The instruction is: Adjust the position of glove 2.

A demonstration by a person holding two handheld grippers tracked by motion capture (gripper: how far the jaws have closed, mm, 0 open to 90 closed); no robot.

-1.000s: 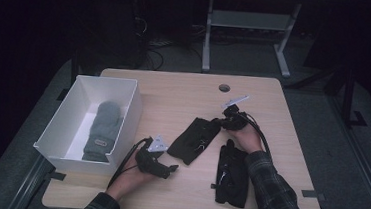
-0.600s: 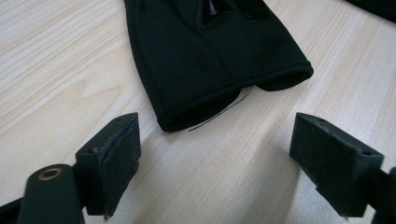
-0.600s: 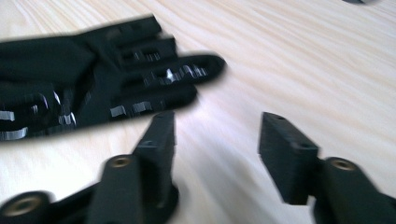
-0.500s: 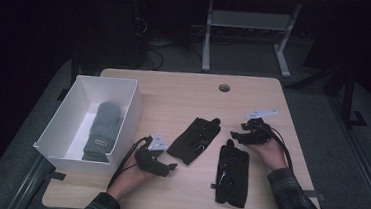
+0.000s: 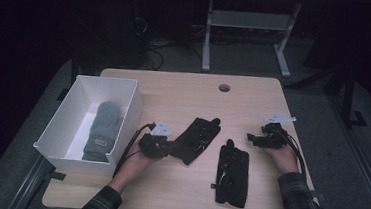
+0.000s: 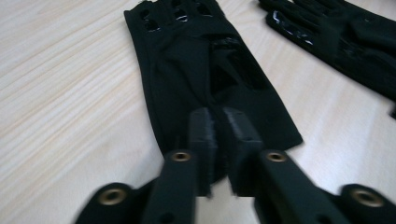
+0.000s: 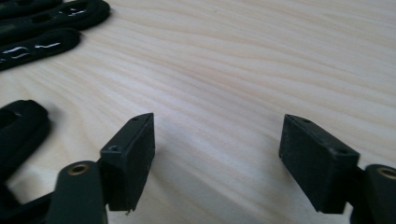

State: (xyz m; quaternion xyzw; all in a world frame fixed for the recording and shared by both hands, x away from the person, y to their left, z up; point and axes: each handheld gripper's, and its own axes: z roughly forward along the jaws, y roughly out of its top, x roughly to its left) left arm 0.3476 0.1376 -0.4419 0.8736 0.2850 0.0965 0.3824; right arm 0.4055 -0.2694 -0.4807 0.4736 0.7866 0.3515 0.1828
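From above, my table (image 5: 184, 92) sits in a pool of soft light while the room around it falls nearly black. The black gloves (image 5: 198, 139) lose their detail there, perhaps from underexposure. Along my left gripper (image 6: 218, 135) the near jaws look smeared and soft. Along my right gripper (image 7: 217, 156) the wood grain is bright and even, blurring farther off.

Readable text: none in any view.
Grey mitten (image 5: 102, 128), lower left of high view: carries a small tag, too small to read.
Black gloves: markings only, no letters.
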